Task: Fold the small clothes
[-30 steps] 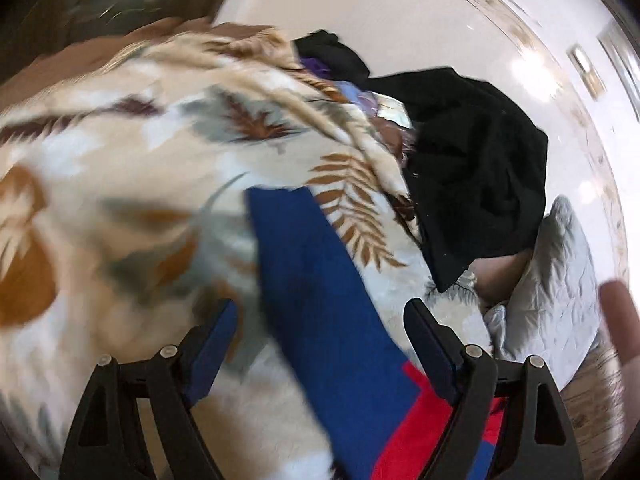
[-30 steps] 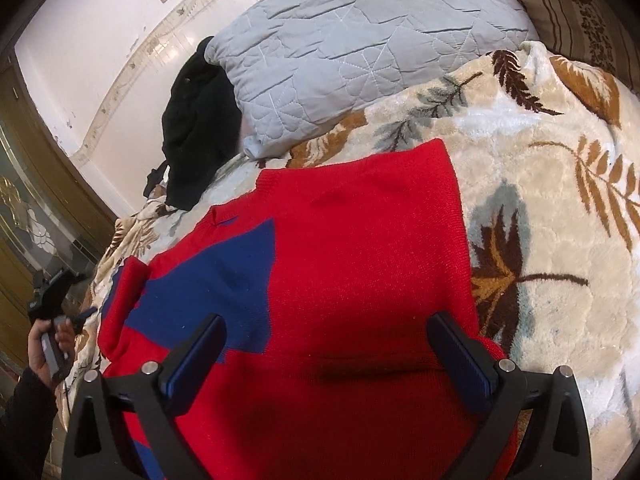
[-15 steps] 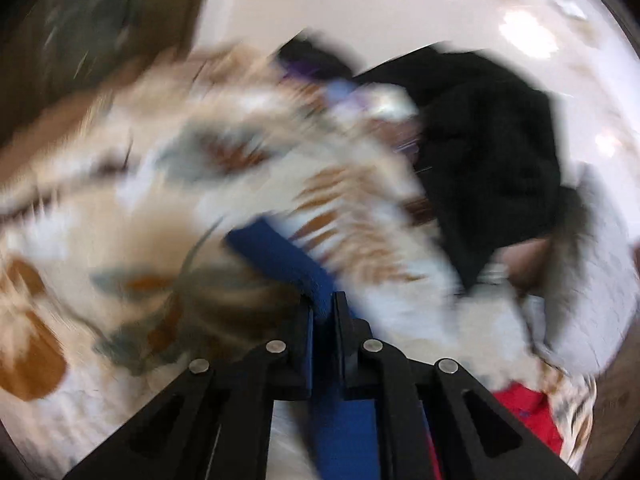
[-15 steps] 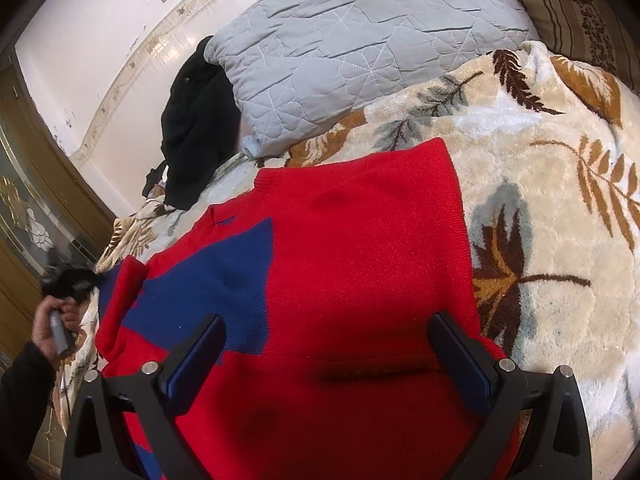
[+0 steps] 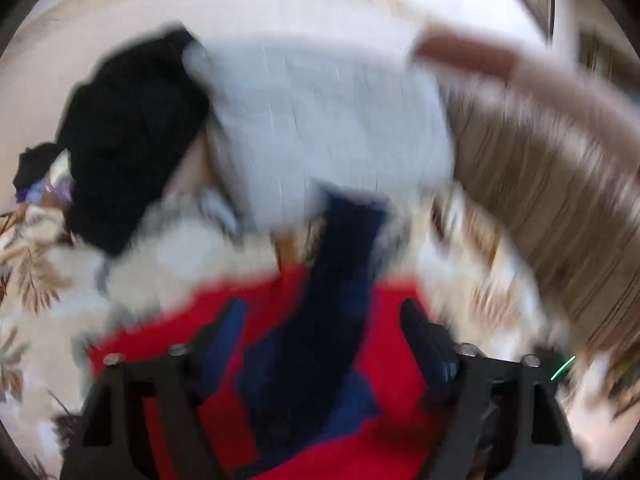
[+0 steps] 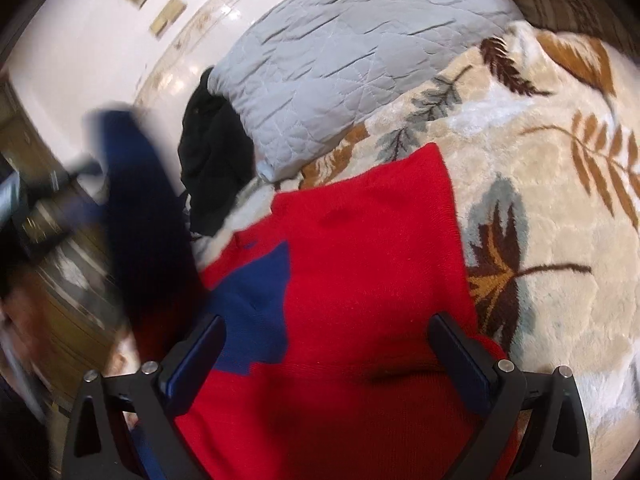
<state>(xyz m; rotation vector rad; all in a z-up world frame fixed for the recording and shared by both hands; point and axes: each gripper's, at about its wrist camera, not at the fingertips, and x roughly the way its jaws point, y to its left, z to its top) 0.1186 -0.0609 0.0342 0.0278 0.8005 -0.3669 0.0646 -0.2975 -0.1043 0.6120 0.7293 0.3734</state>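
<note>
A red knitted sweater (image 6: 372, 248) with blue patches lies flat on the bed. Its blue sleeve (image 6: 140, 200) is lifted and swung in from the left, blurred by motion. In the left wrist view the same sleeve (image 5: 348, 248) runs up between the fingers of my left gripper (image 5: 322, 308), above the sweater's red body (image 5: 280, 292). The left jaws are opening and stand wide apart, and neither pad presses the sleeve. My right gripper (image 6: 326, 324) hovers open over the sweater's lower half with nothing between its fingers.
A leaf-patterned fleece blanket (image 6: 540, 200) covers the bed. A grey quilted pillow (image 6: 340, 60) lies at its far end, with a black garment (image 6: 212, 160) heaped to the left of it. A brown striped surface (image 5: 540, 180) rises at the right in the left wrist view.
My left gripper shut on the blue sleeve, swung it across over the red body while rolling, then spread its jaws again. The right gripper stayed almost still over the sweater.
</note>
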